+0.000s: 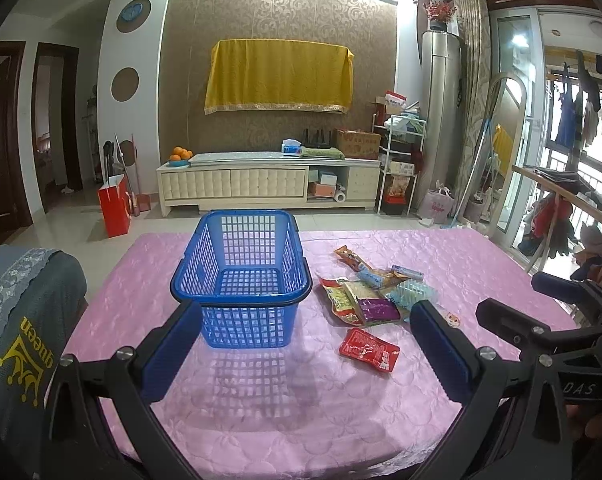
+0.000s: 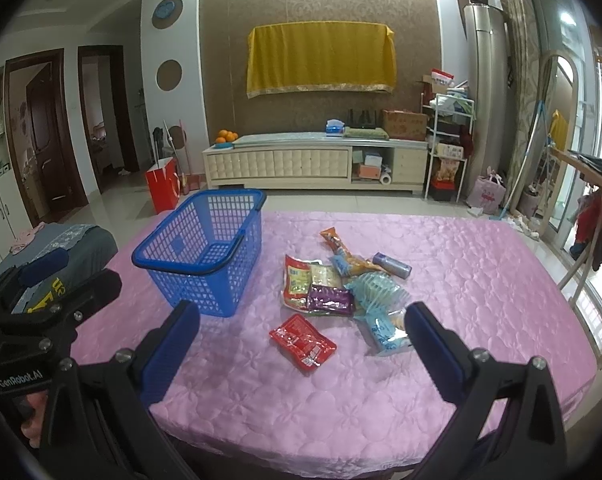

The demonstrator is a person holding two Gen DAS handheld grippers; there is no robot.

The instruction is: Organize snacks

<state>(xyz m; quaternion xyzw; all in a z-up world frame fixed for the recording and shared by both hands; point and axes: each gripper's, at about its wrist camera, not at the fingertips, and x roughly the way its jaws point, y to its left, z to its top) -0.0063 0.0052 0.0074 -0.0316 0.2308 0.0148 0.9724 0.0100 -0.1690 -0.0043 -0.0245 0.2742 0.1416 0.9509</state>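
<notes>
**Snacks loose, basket waiting**

While the snack pile lies on the pink quilted cloth at my right tongs' twelve o'clock, the red packet sits nearest. Both right and left tongs gape wide, holding nothing. Glossy, crinkly foil could slip from the pads. At the pile's nine o'clock, the blue lattice basket is light plastic and might skid if nudged.

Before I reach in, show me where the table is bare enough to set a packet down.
Bare pink tablecloth runs along the near edge, in front of the blue plastic mesh basket and the flat red foil packet. The far right side is also free. It is crowded right of the basket, where the pile of snack packets lies.
</notes>
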